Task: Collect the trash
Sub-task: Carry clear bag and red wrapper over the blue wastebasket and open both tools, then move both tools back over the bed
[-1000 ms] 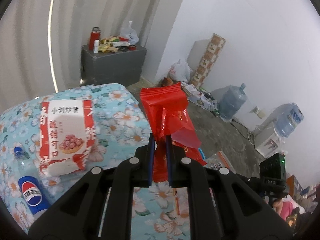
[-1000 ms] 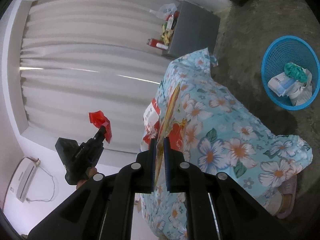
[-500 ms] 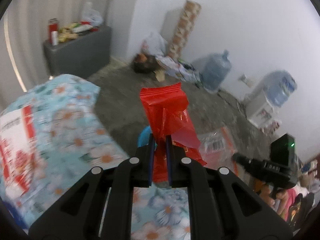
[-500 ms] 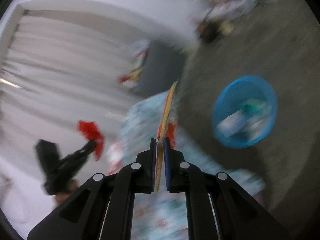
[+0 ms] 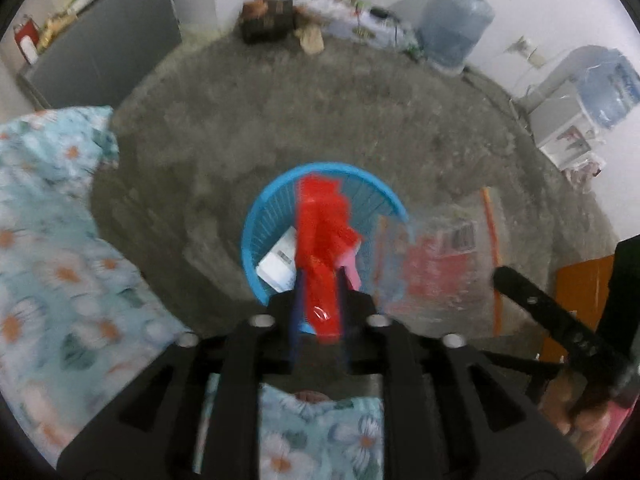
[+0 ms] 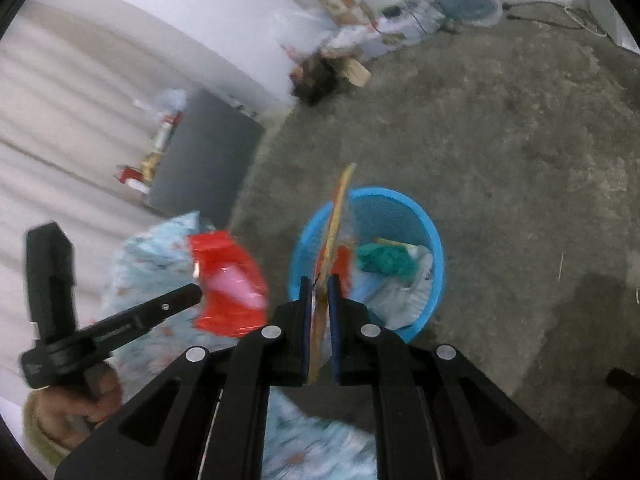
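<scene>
In the left wrist view my left gripper (image 5: 320, 276) points steeply down over a blue basket (image 5: 256, 216) on the floor. A red wrapper (image 5: 320, 224) hangs between its jaws, which are opening, and the pads stand off it. My right gripper (image 6: 319, 280) hovers above the same basket (image 6: 436, 248). A clear snack bag with orange edges (image 6: 338, 208) stands edge-on between its jaws, which are just starting to open, the pads still against it. The bag (image 5: 432, 264) and the right gripper (image 5: 498, 274) also show at the right of the left wrist view. The basket holds a white carton and green cloth.
A table with a floral cloth (image 5: 48, 240) lies left of the basket. Against the wall stand a grey cabinet (image 5: 104, 40), large water jugs (image 5: 456, 28) and boxes and bags (image 5: 312, 20). Bare concrete floor (image 6: 520, 140) surrounds the basket.
Both grippers swung from over the table and tipped down above the blue basket. The left jaws have widened around the red wrapper.
</scene>
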A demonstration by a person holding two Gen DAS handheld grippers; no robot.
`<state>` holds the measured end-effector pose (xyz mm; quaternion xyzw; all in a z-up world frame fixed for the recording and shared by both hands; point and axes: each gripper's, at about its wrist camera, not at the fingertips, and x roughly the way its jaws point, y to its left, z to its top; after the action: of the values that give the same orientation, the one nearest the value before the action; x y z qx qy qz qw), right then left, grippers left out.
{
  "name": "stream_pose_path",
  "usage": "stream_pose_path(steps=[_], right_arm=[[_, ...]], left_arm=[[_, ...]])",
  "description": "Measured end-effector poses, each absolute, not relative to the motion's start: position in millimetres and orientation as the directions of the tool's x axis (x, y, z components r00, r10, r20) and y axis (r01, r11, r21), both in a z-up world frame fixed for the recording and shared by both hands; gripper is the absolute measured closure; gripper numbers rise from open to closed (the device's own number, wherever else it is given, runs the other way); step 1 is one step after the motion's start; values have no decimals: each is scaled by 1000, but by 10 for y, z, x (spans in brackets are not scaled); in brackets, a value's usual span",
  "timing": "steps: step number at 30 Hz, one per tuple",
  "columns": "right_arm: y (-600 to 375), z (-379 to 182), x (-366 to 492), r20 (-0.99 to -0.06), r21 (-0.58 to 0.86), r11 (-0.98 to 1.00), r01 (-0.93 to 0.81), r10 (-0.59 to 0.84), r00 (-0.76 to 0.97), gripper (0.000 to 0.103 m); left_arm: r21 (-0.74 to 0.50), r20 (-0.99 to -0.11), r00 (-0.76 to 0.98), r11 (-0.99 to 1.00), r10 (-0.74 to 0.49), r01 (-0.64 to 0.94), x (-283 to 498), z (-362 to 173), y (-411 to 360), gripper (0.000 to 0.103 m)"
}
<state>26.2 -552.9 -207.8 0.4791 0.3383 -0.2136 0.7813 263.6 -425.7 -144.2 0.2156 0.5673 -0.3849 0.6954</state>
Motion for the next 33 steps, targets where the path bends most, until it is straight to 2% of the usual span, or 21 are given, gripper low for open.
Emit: stream_pose_path(steps=[1, 3, 6, 9, 12, 15, 19, 22, 28, 33], right_arm=[[-5564, -2190, 307, -756, 583, 446, 679, -8, 655, 82], [-5638, -2470, 372, -817, 519, 427, 741, -6, 576, 67], [-5666, -2659, 261, -838, 509, 369, 777, 9, 545, 67], [-5645, -2608, 124, -825, 524, 352, 775, -18, 566, 60], [-5578, -2511, -26, -812, 531, 356, 769, -44, 582, 59], [-5462, -2342, -147, -795, 551, 355, 756, -54, 605, 57], [-5276, -2053, -172, -771, 564, 390, 728, -65, 633, 46], [-5137, -1808, -164, -749, 575, 434, 693, -61, 660, 37], [-4744, -1237, -11, -711, 571, 585, 576, 2, 703, 31], [-4378, -860, 84, -671, 585, 666, 464, 76, 737, 29]], left_arm=[[-139, -955, 57, 610, -292, 780, 2642, -1510, -4297, 66], [-123, -956, 71, 608, -284, 784, 2620, -1596, -4367, 63], [-147, -954, 42, 587, -296, 796, 2554, -1584, -4391, 62], [-156, -942, 48, 558, -332, 815, 2471, -1442, -4372, 57], [-168, -931, 50, 545, -362, 821, 2374, -1245, -4326, 54], [-193, -909, 56, 536, -412, 822, 2272, -926, -4137, 43], [-195, -870, 108, 537, -481, 821, 2127, -498, -3768, 31], [-192, -831, 174, 567, -528, 801, 2056, -155, -3325, 25], [-230, -764, 305, 682, -569, 695, 1996, 350, -2189, 20], [-193, -709, 453, 767, -540, 612, 1827, 647, -1221, 19]])
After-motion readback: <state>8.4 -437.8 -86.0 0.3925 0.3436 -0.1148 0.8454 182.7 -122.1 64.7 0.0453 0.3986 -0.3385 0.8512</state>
